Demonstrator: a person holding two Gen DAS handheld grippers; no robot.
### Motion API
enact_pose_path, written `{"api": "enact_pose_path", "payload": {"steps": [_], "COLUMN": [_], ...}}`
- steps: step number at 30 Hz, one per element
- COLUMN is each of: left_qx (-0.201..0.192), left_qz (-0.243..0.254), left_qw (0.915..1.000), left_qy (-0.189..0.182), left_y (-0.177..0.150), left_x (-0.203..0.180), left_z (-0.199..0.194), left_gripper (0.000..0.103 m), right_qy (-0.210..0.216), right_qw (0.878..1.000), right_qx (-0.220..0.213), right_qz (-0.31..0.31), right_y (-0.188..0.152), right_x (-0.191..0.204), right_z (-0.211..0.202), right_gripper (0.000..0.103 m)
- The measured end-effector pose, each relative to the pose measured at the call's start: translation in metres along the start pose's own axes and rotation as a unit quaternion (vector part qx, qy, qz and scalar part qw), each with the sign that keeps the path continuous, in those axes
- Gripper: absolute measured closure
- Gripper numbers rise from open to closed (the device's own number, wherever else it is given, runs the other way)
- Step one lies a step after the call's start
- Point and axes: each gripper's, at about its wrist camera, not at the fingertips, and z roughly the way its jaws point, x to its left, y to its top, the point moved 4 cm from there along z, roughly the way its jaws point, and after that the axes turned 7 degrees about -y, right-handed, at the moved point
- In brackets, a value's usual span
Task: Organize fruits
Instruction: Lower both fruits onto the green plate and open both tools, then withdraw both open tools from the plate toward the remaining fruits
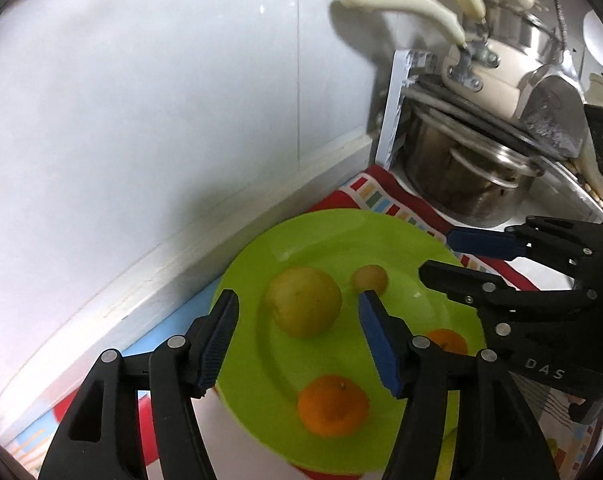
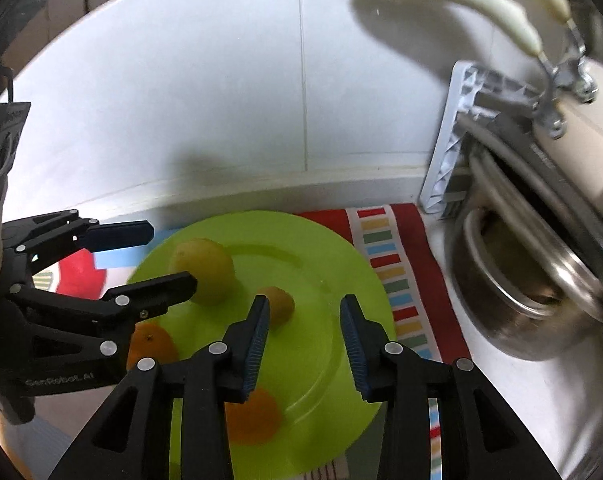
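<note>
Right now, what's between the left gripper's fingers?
The large yellow-green fruit on the green plate lies in the left gripper's open gap, pads clear of it; left wrist view.

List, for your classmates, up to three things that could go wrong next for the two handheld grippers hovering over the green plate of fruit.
1. The round fruits, like the large yellow-green fruit and the near orange, lie loose on the green plate; a nudge could roll them off.
2. The left gripper and right gripper, both with open jaws, work close together above the plate and might collide.
3. The plate sits near the steel pot; a shove could knock it.
</note>
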Motion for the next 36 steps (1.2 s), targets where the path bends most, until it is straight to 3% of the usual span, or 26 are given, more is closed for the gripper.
{"api": "enact_pose_path", "payload": {"steps": [12, 21, 30, 36], "left_qx": [-0.046, -0.078, -0.099, -0.113], "left_qz": [0.003, 0.010, 0.006, 0.019], "left_qw": [0.9986, 0.9964, 0.9944, 0.9922], "left_qy": [0.025, 0.032, 0.037, 0.050], "left_y": [-0.006, -0.024, -0.050, -0.073], "left_x": [-0.026, -0.059, -0.084, -0.099], "left_z": [-0.089, -0.153, -0.195, -0.213], "left_gripper": [0.026, 0.018, 0.013, 0.010], "right_qy": [-0.005, -0.017, -0.029, -0.042], "right_qw": [0.998, 0.995, 0.991, 0.990], "right_qx": [-0.060, -0.093, -0.119, -0.129], "right_qz": [0.016, 0.036, 0.047, 0.045], "right_y": [-0.007, -0.031, -0.056, -0.078], "right_x": [0.004, 0.010, 0.013, 0.016], "right_z": [-0.095, -0.160, -0.209, -0.231], "right_gripper": [0.058, 0.049, 0.039, 0.038]}}
